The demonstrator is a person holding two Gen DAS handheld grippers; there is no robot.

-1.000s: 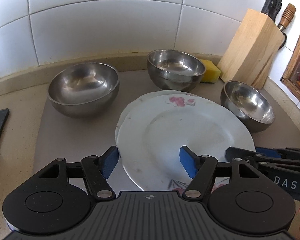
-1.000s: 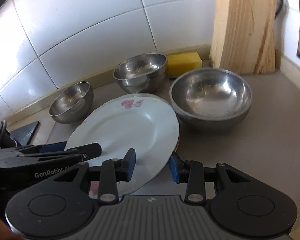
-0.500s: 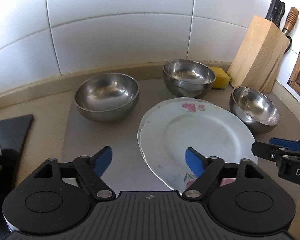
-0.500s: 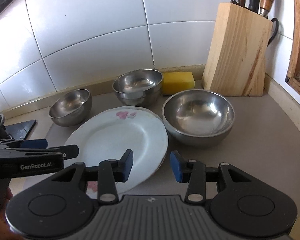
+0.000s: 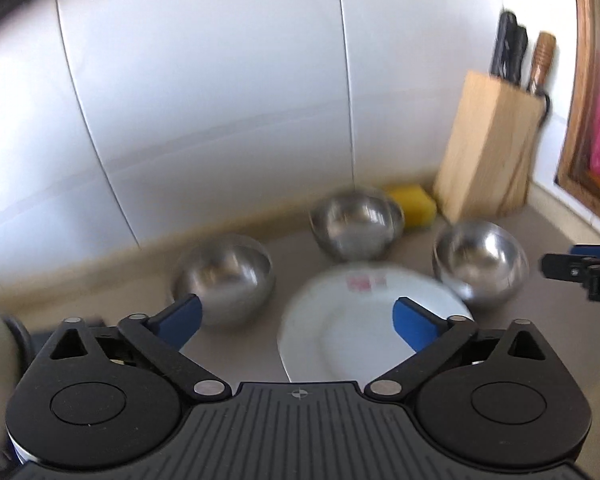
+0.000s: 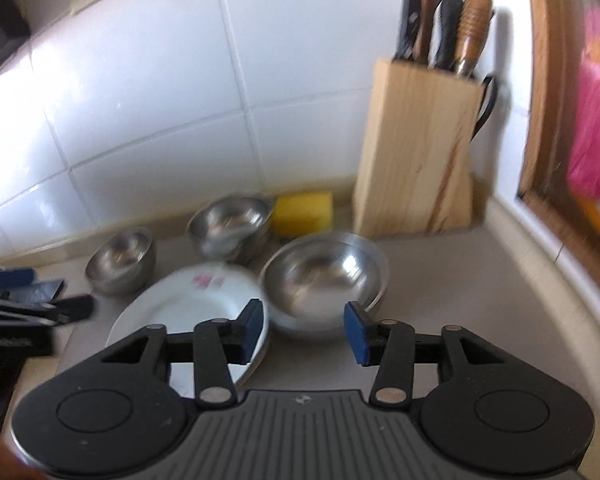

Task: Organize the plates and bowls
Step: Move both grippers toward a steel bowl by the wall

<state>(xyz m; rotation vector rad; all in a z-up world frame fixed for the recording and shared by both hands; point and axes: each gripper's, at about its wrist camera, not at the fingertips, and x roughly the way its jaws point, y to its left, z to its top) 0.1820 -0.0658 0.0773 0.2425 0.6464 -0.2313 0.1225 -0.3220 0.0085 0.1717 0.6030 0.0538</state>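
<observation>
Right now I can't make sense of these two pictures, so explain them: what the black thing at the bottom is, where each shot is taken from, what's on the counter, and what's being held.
There is no robot here. A person holds a two-fingered claw in each hand, and a wide-angle camera on each looks out along its fingers.

One picture is from the left claw, the other from the right claw. Each claw also shows at the edge of the other's picture.

On the grey counter lie a white plate with a pink flower, three steel bowls, a yellow sponge and a wooden knife block.

Nothing is held. Both claws are opening, with nothing between their blue pads. The pictures are blurred.
</observation>
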